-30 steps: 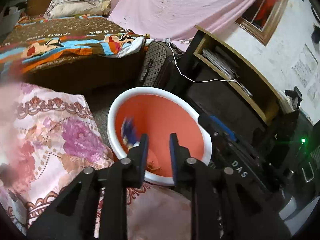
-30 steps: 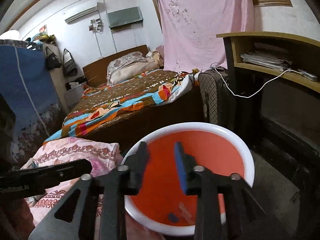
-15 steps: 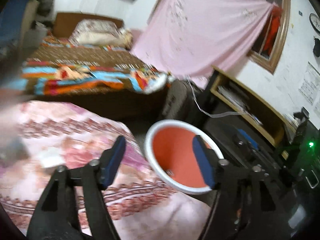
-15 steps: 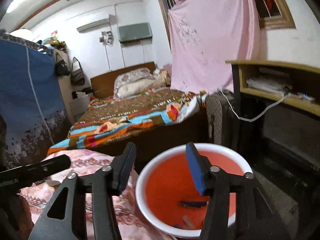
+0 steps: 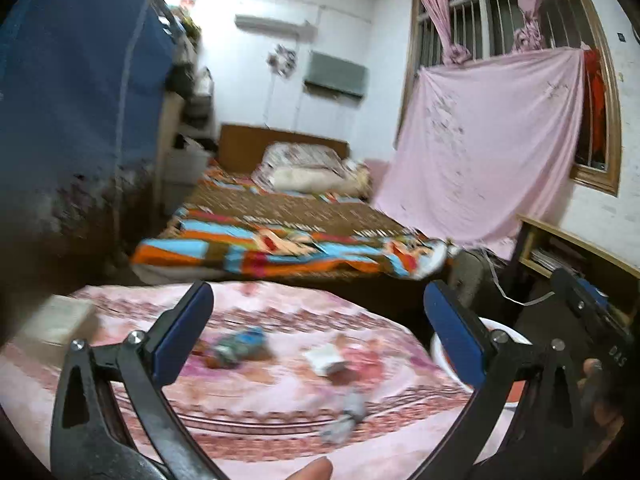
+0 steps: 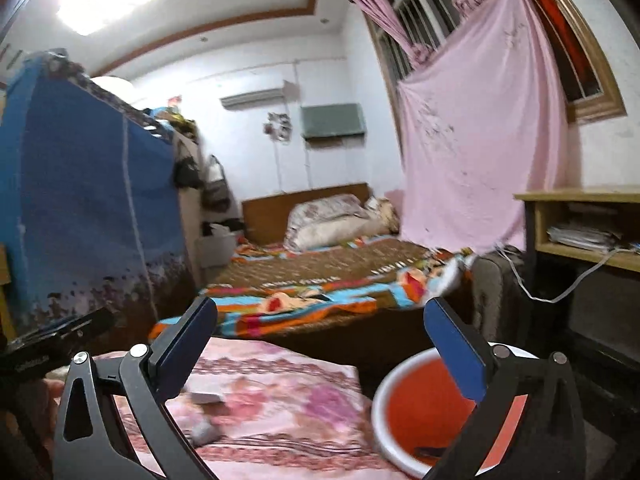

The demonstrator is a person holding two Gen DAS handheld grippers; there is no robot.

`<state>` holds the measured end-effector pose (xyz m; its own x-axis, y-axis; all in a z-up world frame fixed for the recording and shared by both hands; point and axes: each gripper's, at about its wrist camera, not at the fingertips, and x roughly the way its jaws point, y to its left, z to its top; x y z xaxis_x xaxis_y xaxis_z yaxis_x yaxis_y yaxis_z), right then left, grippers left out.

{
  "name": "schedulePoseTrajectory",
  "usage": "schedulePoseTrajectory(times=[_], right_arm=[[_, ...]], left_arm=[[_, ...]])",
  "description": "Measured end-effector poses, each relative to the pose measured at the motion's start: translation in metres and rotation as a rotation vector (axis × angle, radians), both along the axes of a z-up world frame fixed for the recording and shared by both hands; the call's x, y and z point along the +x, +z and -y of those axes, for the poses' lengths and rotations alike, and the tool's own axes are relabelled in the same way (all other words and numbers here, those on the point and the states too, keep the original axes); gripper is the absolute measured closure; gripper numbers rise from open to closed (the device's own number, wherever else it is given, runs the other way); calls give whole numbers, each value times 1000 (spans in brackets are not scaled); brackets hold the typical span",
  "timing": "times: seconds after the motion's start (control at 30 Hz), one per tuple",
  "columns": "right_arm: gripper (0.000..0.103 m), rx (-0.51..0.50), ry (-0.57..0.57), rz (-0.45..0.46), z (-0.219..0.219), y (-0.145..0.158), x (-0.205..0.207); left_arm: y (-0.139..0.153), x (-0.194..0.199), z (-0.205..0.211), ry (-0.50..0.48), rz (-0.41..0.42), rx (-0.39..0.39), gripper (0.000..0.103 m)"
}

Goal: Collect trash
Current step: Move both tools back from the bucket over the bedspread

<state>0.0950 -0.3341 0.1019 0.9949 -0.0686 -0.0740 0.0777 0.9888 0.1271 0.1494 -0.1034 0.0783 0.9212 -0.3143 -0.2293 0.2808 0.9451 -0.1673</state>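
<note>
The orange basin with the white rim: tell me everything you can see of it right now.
The basin is round, looks like smooth plastic, orange inside with a thick white rim. It stands upright on the floor beside the pink floral cloth, below the dark bed's end. A dark flat scrap lies on its bottom; the rest of the inside is partly hidden by the right gripper, whose jaws are opening with nothing between them. The left wrist view shows only a sliver of rim.

Scraps of trash (image 5: 240, 346) lie on the tabletop (image 5: 280, 400) ahead of the left hand-held gripper (image 5: 316, 332); the basin (image 6: 384, 408) (partly hidden) sits right, the bed (image 5: 280, 236) behind.
</note>
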Motion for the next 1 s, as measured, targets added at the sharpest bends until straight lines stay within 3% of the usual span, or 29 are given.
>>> schedulePoseTrajectory(times=[0.2, 0.6, 0.83, 1.0], right_arm=[[0, -80, 89, 52, -50, -6, -9], [0, -246, 158, 96, -106, -25, -17], [0, -264, 160, -18, -112, -39, 7], [0, -265, 203, -210, -116, -52, 38]], left_arm=[[-7, -23, -42, 80, 73, -16, 5], [-26, -43, -75, 148, 142, 74, 5], [-34, -32, -85, 142, 102, 89, 5], [-42, -12, -87, 113, 0, 86, 5]])
